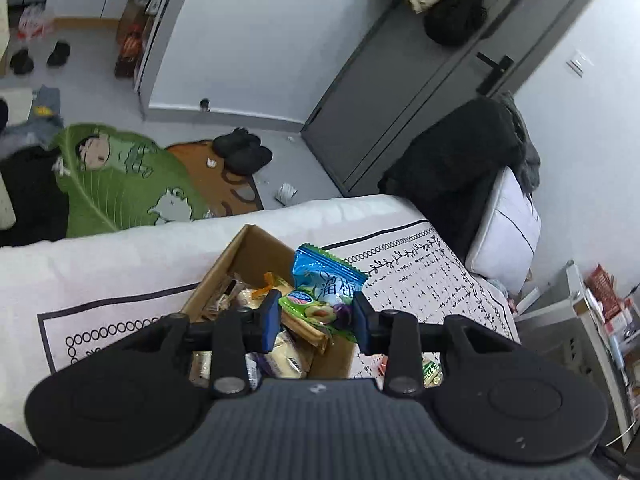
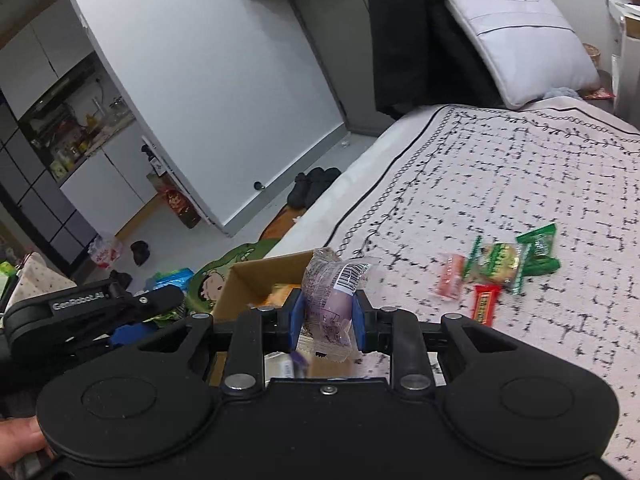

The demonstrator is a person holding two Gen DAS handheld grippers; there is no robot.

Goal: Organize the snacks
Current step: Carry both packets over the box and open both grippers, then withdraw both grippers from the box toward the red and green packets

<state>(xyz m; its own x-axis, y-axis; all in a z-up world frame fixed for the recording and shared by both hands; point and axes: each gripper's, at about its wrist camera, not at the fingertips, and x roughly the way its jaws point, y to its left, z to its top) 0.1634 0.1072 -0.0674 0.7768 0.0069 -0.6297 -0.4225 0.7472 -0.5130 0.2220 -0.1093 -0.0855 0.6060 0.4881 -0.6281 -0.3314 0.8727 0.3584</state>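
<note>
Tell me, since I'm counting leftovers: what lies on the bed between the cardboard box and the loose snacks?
Nothing: in the right wrist view, bare patterned bedspread separates the cardboard box from the loose snacks.

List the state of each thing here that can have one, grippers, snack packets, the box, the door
left gripper: shut on blue and green snack packets, above the box
right gripper: shut on purple snack packet, lifted
cardboard box: open, snacks inside
loose snacks: lying on the bed cover, not yet boxed
grey door: closed
</note>
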